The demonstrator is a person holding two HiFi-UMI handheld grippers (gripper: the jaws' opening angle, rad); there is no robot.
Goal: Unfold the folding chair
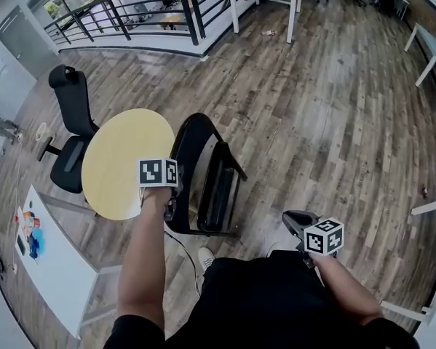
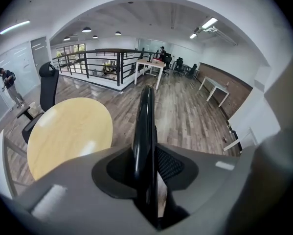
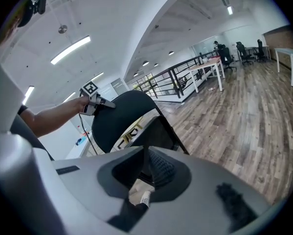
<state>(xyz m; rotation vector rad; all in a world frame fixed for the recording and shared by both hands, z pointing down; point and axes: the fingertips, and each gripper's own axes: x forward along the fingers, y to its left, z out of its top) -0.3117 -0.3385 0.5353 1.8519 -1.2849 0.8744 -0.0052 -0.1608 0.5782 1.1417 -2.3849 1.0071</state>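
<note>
The fingers (image 2: pixel 169 163) of the left gripper (image 2: pixel 148 177) are clamped on the thin top edge of the black folding chair (image 1: pixel 203 169), which runs upright between them. The fingers (image 3: pixel 162 166) of the right gripper (image 3: pixel 146 173) are drawn almost together, and nothing is held. The chair is stood on the grey-brown wood-plank floor (image 1: pixel 312 122), just beside the round pale-yellow table (image 1: pixel 119 162), with its seat tilted steeply. The right gripper is kept apart from it, near the person's body.
</note>
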